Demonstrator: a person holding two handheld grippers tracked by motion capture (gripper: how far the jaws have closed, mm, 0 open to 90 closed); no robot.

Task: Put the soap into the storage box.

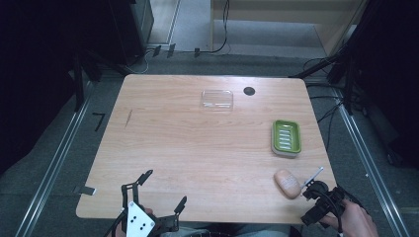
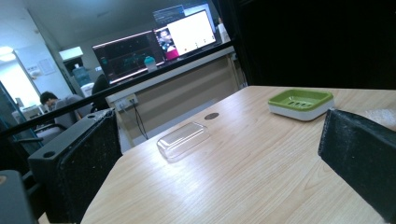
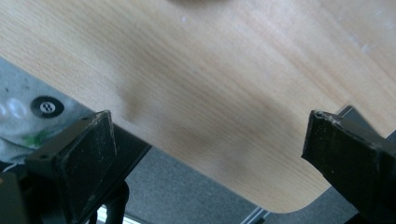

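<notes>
Jaws: both pairs stand wide, nothing between them; left gripper [image 1: 159,190] hangs over the near table edge, right gripper [image 1: 312,185] just beside the soap bar, on its right.
Soap bar [image 1: 288,183]: oval, pale peach-tan, smooth, lying flat near the table's [image 1: 197,148] near right corner; top edge just visible, blurred, in the right gripper view.
Step in hand: judged as the right gripper reaching for the soap bar.
How to do it well: come down with one jaw on each long side, close across the narrow width; likely slick and rounded, so grip at mid-length, low.
Soap dish [image 1: 286,138]: green ribbed tray on white base, beyond the soap bar, apart from it.
Clear lid [image 1: 217,99]: transparent, far beyond the soap bar, to its left.
Grommet [image 1: 249,91]: dark round hole, just right of the clear lid.
</notes>
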